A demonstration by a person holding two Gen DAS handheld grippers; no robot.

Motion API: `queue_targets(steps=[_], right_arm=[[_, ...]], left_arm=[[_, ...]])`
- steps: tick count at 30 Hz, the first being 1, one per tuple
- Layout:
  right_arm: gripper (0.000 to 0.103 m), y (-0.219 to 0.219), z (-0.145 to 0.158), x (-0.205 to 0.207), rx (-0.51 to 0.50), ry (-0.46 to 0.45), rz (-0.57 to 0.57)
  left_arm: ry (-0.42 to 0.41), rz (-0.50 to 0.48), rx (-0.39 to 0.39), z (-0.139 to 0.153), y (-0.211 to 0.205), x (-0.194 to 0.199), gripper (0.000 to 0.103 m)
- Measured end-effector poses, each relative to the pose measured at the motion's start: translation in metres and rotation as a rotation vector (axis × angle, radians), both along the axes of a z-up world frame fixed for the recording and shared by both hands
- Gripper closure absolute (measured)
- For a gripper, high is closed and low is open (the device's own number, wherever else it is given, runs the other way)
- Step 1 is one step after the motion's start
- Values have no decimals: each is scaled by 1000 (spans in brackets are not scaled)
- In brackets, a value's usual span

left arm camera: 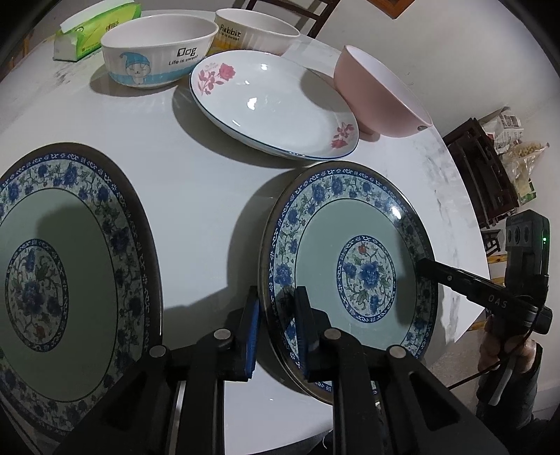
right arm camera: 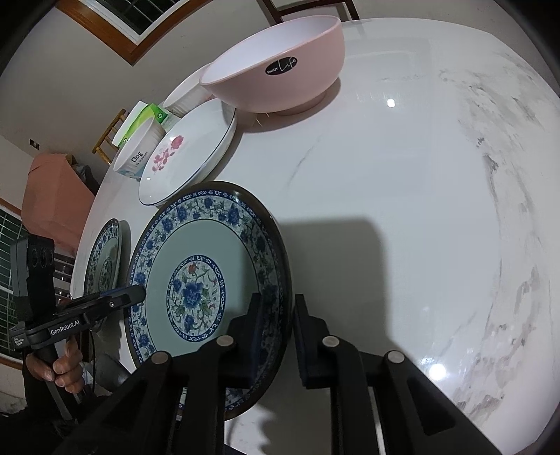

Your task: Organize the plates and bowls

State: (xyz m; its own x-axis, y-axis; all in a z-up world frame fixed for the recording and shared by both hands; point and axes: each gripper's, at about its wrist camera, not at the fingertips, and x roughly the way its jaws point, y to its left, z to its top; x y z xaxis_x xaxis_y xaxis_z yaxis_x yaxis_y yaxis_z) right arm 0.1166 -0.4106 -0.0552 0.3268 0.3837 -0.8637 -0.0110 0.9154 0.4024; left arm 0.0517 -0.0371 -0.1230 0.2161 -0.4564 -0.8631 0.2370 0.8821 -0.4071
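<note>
A blue-flowered plate (left arm camera: pixel 364 276) (right arm camera: pixel 196 290) with a pale green well sits near the table's front edge. My left gripper (left arm camera: pixel 278 323) is shut on its left rim, one pad above the rim and one below. From the opposite side, my right gripper (right arm camera: pixel 280 329) is shut on the other rim of the same plate. Each tool shows in the other's view: the right gripper (left arm camera: pixel 425 266) and the left gripper (right arm camera: pixel 136 294). A second, matching blue plate (left arm camera: pixel 52 280) (right arm camera: pixel 105 259) lies flat to the left.
On the white marble table (left arm camera: pixel 192 196) (right arm camera: pixel 402 192) stand a white plate with pink flowers (left arm camera: pixel 273 101) (right arm camera: pixel 189 154), a pink bowl (left arm camera: pixel 378 94) (right arm camera: pixel 280 66), a "Dog" bowl (left arm camera: pixel 157 52) (right arm camera: pixel 138 157), a "Rabbit" bowl (left arm camera: pixel 252 29) and a green tissue pack (left arm camera: pixel 94 28). A hand (right arm camera: pixel 66 364) grips the left tool.
</note>
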Motion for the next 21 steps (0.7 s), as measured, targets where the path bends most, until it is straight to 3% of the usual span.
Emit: queue_targets(steps=[21], right_arm=[[86,38,20,14,-14,-32,41]], left_arm=[[-51,62,11,17,27,-1,88]])
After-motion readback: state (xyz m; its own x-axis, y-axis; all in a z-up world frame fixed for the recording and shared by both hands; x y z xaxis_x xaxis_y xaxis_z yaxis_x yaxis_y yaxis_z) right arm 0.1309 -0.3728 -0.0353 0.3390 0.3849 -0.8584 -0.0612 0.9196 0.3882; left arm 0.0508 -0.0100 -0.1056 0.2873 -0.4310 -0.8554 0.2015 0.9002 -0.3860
